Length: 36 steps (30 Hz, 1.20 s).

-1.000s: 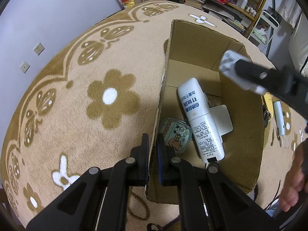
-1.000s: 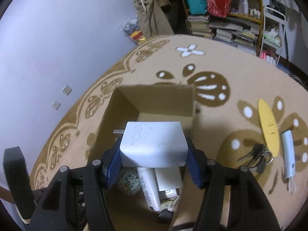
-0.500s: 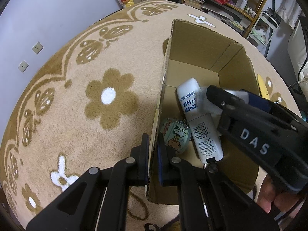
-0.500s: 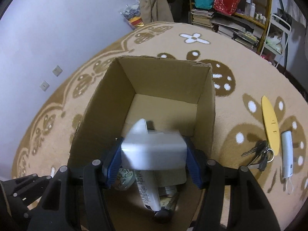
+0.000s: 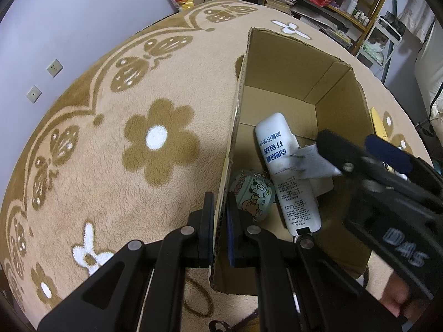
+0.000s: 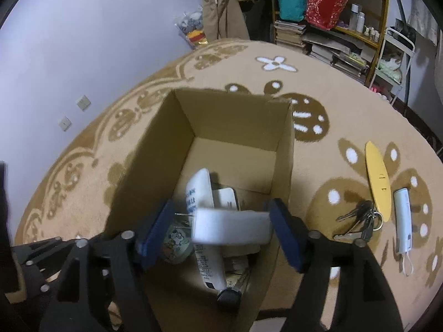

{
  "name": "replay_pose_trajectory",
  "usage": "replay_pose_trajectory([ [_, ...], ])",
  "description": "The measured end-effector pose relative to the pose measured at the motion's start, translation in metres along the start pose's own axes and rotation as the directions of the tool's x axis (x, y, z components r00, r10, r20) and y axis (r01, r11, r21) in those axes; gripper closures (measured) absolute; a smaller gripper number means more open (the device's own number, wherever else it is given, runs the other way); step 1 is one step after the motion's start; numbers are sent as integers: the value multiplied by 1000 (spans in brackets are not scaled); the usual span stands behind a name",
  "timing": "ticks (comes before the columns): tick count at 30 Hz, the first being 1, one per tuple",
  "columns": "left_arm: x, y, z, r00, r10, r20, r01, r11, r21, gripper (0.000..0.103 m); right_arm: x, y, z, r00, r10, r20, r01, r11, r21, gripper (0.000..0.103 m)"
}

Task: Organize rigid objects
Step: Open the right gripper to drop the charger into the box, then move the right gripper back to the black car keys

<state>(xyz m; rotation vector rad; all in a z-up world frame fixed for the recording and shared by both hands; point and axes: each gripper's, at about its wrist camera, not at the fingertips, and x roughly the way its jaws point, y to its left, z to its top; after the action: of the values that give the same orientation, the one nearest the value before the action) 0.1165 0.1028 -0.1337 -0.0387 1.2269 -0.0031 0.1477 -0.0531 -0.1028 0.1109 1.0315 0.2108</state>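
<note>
An open cardboard box [image 5: 290,63] [image 6: 235,116] stands on the flowered carpet. My left gripper [image 5: 220,202] is shut on its near left wall. Inside lie a white bottle [image 5: 288,174] [image 6: 199,191], a round cartoon pouch [image 5: 252,193] [image 6: 175,240] and a flat white item [image 6: 227,197]. My right gripper [image 6: 221,207] [image 5: 357,149] hangs over the box's near end, its jaws opening. Between them is a white charger block [image 6: 232,227] [image 5: 313,163], blurred, with a gap at the left pad.
On the carpet right of the box lie a yellow flat stick [image 6: 378,179], a bunch of keys [image 6: 357,221] and a white device with a strap [image 6: 402,221]. Crowded shelves [image 6: 332,27] stand at the back. A person's hand [image 5: 396,301] holds the right gripper.
The right gripper came down over the box with the charger, then its jaws widened and the charger came loose between them. The left gripper kept its hold on the wall.
</note>
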Motion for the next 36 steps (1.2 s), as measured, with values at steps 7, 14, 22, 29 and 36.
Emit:
replay_pose_trajectory([
  [7,1,1,-1,1000,3,1,-3,1000,4,95,-32,-17,0,996,41,78,-43,999,26,7],
  [14,1,1,-1,1000,-1,-1,1,1000,0,95,-47,-57,-3,991,-103,82,95,991,90,5],
  [22,2,4,0,1000,-12,-5,12,1000,-12,95,-45,-121,-18,980,-180,84,154,956,251,5],
  [29,2,3,0,1000,-6,-3,6,1000,-5,95,-23,-154,-29,972,-230,40,206,925,319,5],
  [36,1,0,-1,1000,5,-1,-5,1000,6,96,-3,-170,-33,959,-281,31,252,899,357,5],
])
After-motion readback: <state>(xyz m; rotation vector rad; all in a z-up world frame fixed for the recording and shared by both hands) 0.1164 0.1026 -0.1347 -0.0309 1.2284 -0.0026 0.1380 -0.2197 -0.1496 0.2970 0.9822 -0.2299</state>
